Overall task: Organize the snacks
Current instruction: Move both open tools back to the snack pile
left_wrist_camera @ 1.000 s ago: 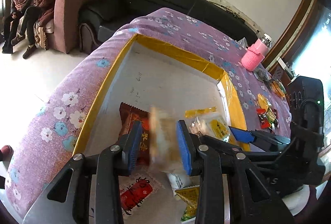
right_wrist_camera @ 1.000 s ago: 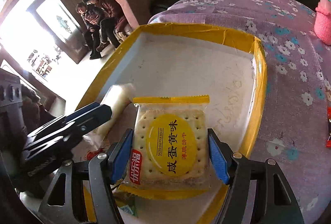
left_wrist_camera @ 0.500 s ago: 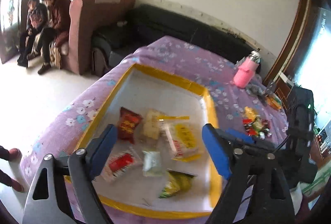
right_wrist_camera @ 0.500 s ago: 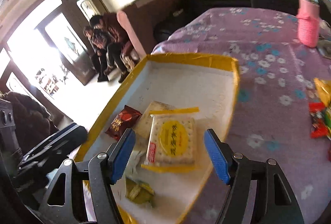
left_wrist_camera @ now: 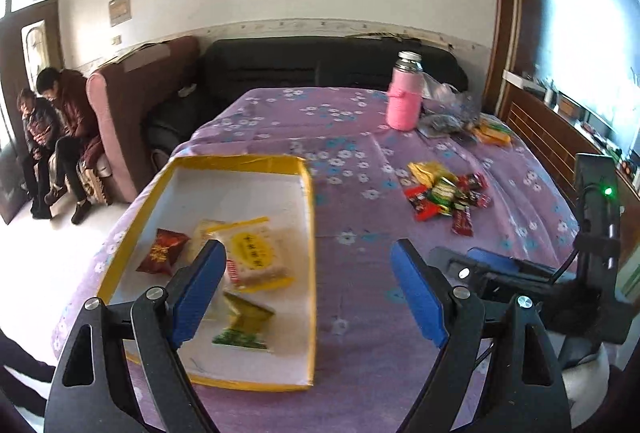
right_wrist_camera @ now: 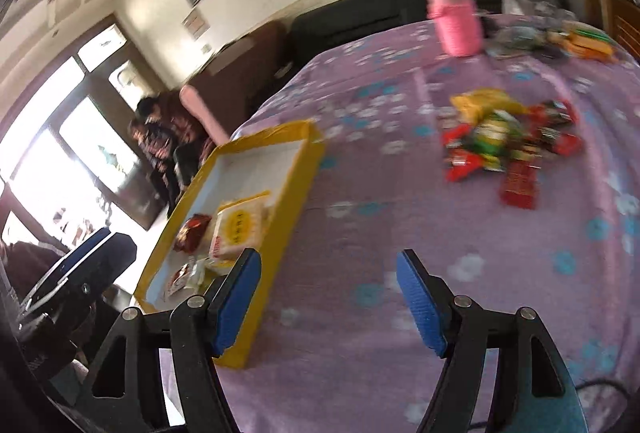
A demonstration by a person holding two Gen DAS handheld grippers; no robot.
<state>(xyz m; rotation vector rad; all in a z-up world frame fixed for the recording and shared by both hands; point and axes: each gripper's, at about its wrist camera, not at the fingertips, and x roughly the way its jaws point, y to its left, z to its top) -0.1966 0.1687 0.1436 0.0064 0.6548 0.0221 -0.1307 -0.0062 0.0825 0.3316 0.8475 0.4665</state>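
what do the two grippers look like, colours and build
Both match: the left gripper and right gripper have black linkage arms with triangular cutouts and silver rivets, ending in flat blue ribbed fingers. A black upright box on the right one shows a green light.

The tray sits on the left of the desk, with snack packs inside. A snack pile lies to its right. The bottle stands behind the pile.

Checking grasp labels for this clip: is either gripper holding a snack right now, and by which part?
Nothing is held. The left gripper and right gripper are both open and empty above the tablecloth.
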